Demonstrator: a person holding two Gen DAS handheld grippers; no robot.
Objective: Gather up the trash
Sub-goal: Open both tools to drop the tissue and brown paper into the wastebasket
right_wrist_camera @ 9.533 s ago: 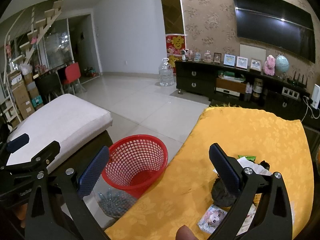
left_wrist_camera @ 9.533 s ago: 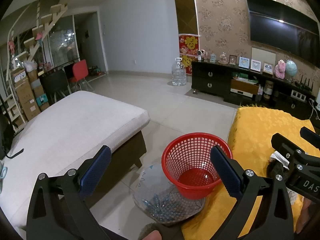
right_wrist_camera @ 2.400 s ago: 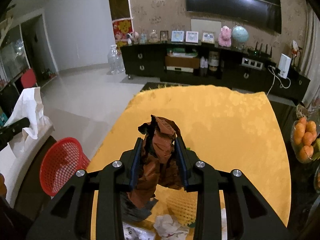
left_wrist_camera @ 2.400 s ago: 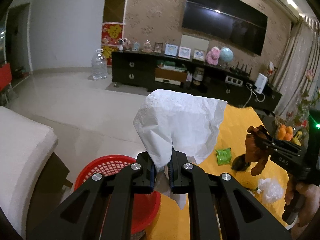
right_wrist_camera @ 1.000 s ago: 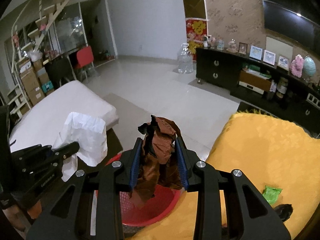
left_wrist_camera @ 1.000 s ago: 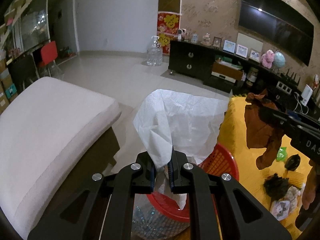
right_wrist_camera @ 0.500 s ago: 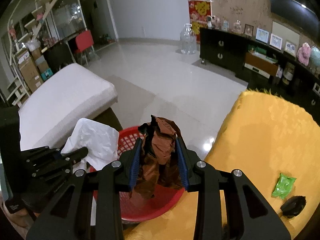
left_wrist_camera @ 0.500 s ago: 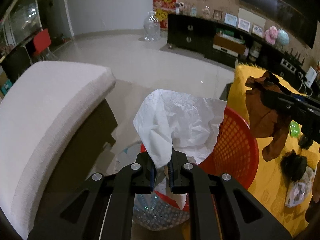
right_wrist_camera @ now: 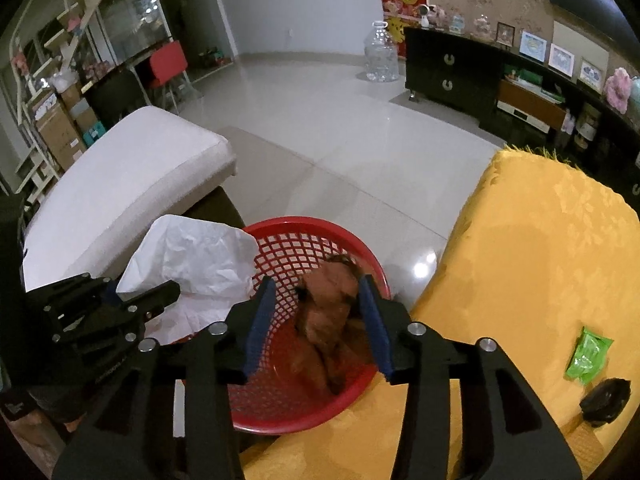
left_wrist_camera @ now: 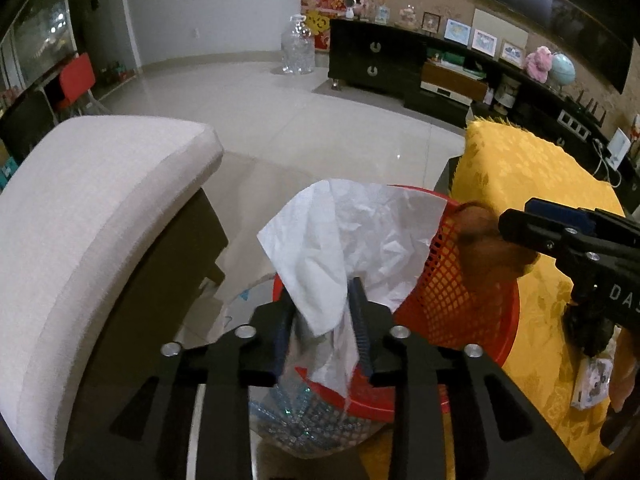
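Observation:
A red mesh basket (right_wrist_camera: 296,248) stands beside the yellow-clothed table (right_wrist_camera: 532,248); it also shows in the left wrist view (left_wrist_camera: 448,300). My right gripper (right_wrist_camera: 316,312) is open above the basket, and the brown crumpled paper (right_wrist_camera: 328,312) is blurred, dropping between its jaws into the basket. My left gripper (left_wrist_camera: 320,312) has its jaws parted around a white tissue (left_wrist_camera: 352,236), which still stands between them over the basket's near rim. The tissue also shows in the right wrist view (right_wrist_camera: 192,268).
A white cushioned bench (left_wrist_camera: 80,216) stands left of the basket. A green wrapper (right_wrist_camera: 588,354) and a black object (right_wrist_camera: 606,400) lie on the yellow cloth. A clear bag of bottle caps (left_wrist_camera: 304,424) sits under the basket. A black TV cabinet (left_wrist_camera: 400,64) lines the far wall.
Both grippers have come lower over the basket. The right jaws opened and the brown paper is falling in. The left jaws have parted around the tissue.

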